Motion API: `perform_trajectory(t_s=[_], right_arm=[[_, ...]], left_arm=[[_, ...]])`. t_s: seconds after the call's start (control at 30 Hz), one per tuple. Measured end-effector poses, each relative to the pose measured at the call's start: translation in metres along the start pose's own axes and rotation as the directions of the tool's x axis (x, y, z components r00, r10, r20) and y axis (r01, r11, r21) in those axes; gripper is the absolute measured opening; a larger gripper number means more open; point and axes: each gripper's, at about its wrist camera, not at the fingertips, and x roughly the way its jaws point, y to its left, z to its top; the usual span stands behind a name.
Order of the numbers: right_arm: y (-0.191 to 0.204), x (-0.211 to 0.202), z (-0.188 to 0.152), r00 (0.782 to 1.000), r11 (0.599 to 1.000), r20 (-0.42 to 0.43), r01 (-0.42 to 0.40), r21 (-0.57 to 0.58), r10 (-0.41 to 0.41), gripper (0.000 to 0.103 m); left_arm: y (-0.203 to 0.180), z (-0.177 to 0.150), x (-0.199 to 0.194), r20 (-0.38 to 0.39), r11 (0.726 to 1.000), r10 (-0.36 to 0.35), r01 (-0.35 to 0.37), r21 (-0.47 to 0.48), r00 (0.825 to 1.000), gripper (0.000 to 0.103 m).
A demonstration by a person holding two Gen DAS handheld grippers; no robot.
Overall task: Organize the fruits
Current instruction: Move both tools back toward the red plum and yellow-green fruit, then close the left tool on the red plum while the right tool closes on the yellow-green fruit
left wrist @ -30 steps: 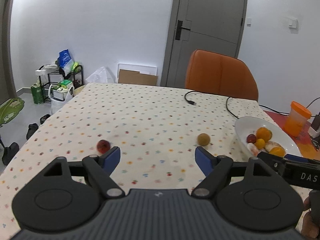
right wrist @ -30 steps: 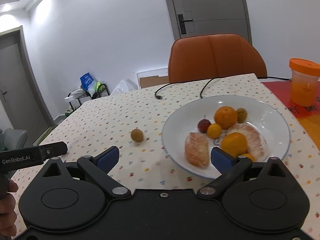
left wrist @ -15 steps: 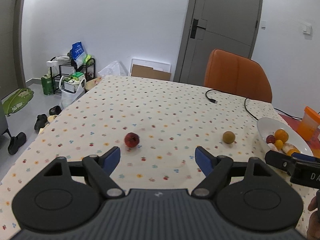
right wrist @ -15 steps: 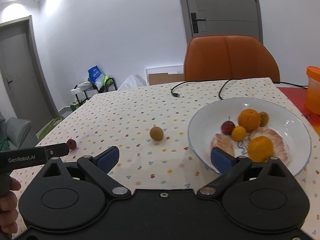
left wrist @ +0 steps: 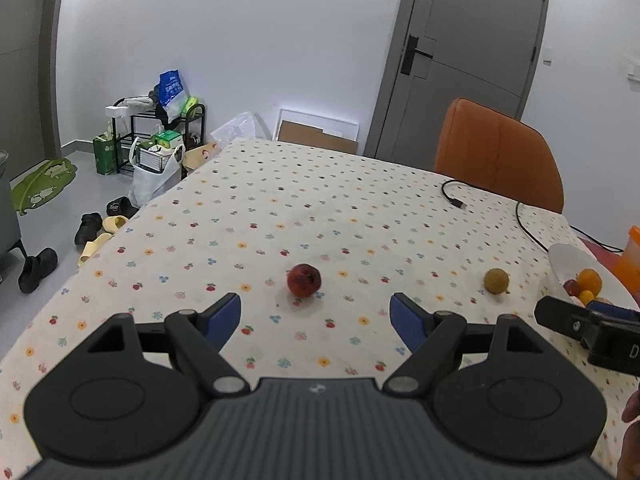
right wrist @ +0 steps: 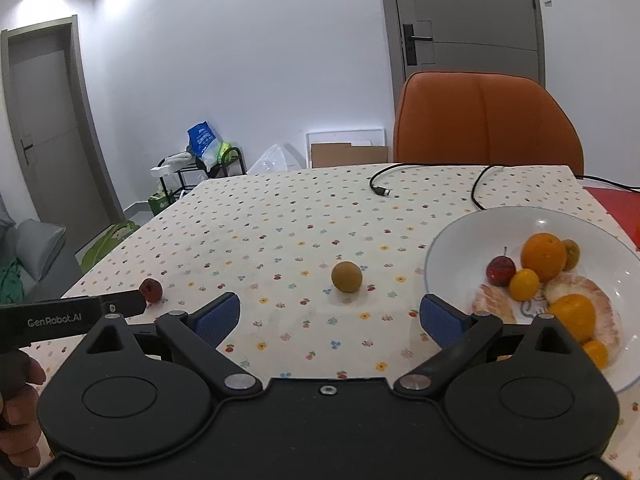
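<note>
The table (left wrist: pixel 360 200) carried a dotted cloth, with an orange chair (right wrist: pixel 484 120) at its far edge and a black cable (right wrist: pixel 420 176) lying loose on the far right part. A white bowl (right wrist: pixel 452 240) sat near the right edge and held two oranges, a small yellow fruit, a small red fruit and peeled citrus segments. A red fruit (left wrist: pixel 304 280) lay on the cloth, just beyond and between the tips of the left gripper (left wrist: pixel 316 316). A brown fruit (right wrist: pixel 347 277) lay beyond the tips of the right gripper (right wrist: pixel 330 318), well apart from the red fruit and near the bowl's left rim. Both loose fruits were round, so no long axis or heading could be told.

Both grippers were spread wide with nothing between the blue pads. Nothing stood between either gripper and its fruit. Bare cloth surrounded both fruits on all sides. The left gripper's body showed at the left of the right wrist view, with the red fruit just past its tip. Shoes (left wrist: pixel 40 264) and a loaded rack (left wrist: pixel 160 136) stood on the floor past the table's left edge.
</note>
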Motion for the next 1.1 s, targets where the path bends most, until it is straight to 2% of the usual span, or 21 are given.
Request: perform_trajectory(t_s=[0.07, 0.37, 0.53, 0.7, 0.83, 0.93, 1.1], right_arm=[[0.001, 0.004, 0.001, 1.000, 1.000, -0.004, -0.004, -0.004, 0.004, 0.089], [-0.003, 0.023, 0.005, 1.000, 1.000, -0.026, 0.003, 0.003, -0.003, 0.077], [-0.007, 0.037, 0.006, 0.999, 1.000, -0.046, 0.014, 0.004, -0.014, 0.070], [-0.007, 0.050, 0.008, 0.998, 1.000, -0.058, 0.024, -0.011, -0.025, 0.064], [-0.006, 0.057, 0.011, 0.998, 0.999, -0.062, 0.027, -0.027, -0.029, 0.057], [-0.004, 0.061, 0.013, 0.998, 0.999, -0.062, 0.024, -0.032, -0.026, 0.053], [-0.003, 0.067, 0.014, 0.997, 0.999, -0.068, 0.030, -0.039, -0.032, 0.052]], left_arm=[[0.001, 0.002, 0.005, 0.000, 1.000, 0.016, -0.016, -0.004, 1.000, 0.077], [0.003, 0.006, 0.022, -0.007, 1.000, 0.020, -0.020, 0.002, 1.000, 0.065], [0.002, 0.006, 0.034, -0.023, 1.000, 0.021, -0.021, 0.002, 1.000, 0.049], [0.001, 0.005, 0.043, -0.030, 1.000, 0.025, -0.025, 0.007, 0.999, 0.039], [0.003, 0.007, 0.046, -0.026, 0.999, 0.033, -0.033, -0.005, 0.999, 0.023], [0.006, 0.008, 0.046, -0.020, 0.999, 0.030, -0.030, -0.014, 0.999, 0.023], [0.009, 0.009, 0.044, -0.011, 0.999, 0.034, -0.034, -0.027, 0.999, 0.023]])
